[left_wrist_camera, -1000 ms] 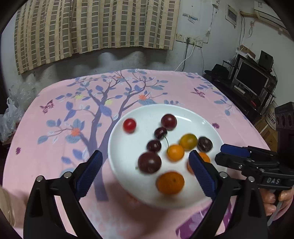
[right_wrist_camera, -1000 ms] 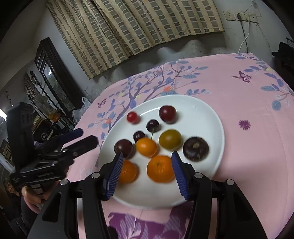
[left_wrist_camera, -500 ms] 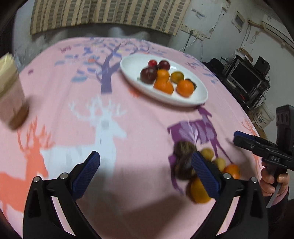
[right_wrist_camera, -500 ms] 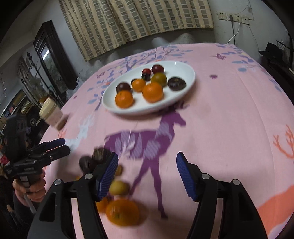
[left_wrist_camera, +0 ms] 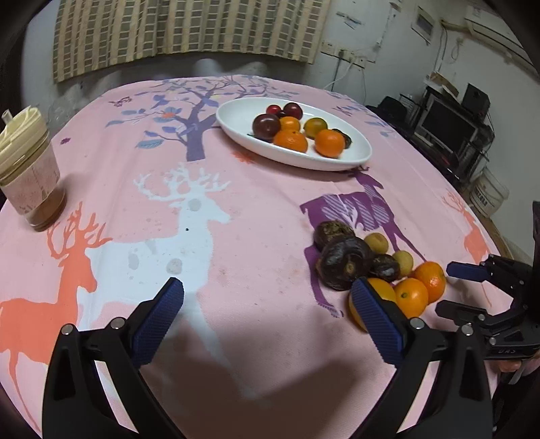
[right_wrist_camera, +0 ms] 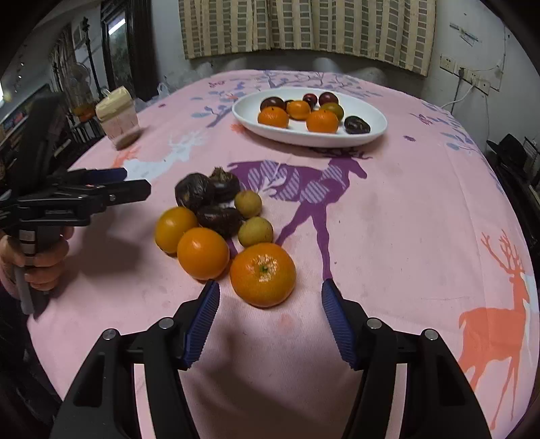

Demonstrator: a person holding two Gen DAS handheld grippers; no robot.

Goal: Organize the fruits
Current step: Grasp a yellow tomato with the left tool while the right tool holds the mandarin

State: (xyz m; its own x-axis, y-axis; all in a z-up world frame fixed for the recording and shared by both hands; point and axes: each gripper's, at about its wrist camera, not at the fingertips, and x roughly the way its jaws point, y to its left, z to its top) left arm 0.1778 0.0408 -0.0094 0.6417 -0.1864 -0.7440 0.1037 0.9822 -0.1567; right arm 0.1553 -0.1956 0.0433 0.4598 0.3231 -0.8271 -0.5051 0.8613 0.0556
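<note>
Bare pink tablecloth (right_wrist_camera: 405,216) lies open between your right gripper (right_wrist_camera: 270,304) and the white plate (right_wrist_camera: 378,133); the loose fruit pile (right_wrist_camera: 216,216) crowds its left, a lidded cup (left_wrist_camera: 28,169) guards the far left edge.

Setting: lived-in home room, I judge. Pink deer-print tablecloth (left_wrist_camera: 256,209); checked curtain (left_wrist_camera: 189,30) at 12 o'clock; television (left_wrist_camera: 445,126), probably, at 2 o'clock; wall sockets (right_wrist_camera: 467,76).

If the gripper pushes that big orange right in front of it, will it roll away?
Probably. The orange is round and sits loose on the flat tablecloth, so a nudge likely rolls it. Its dimpled peel looks grippy, and the open right gripper seems wide enough to pinch it.
</note>
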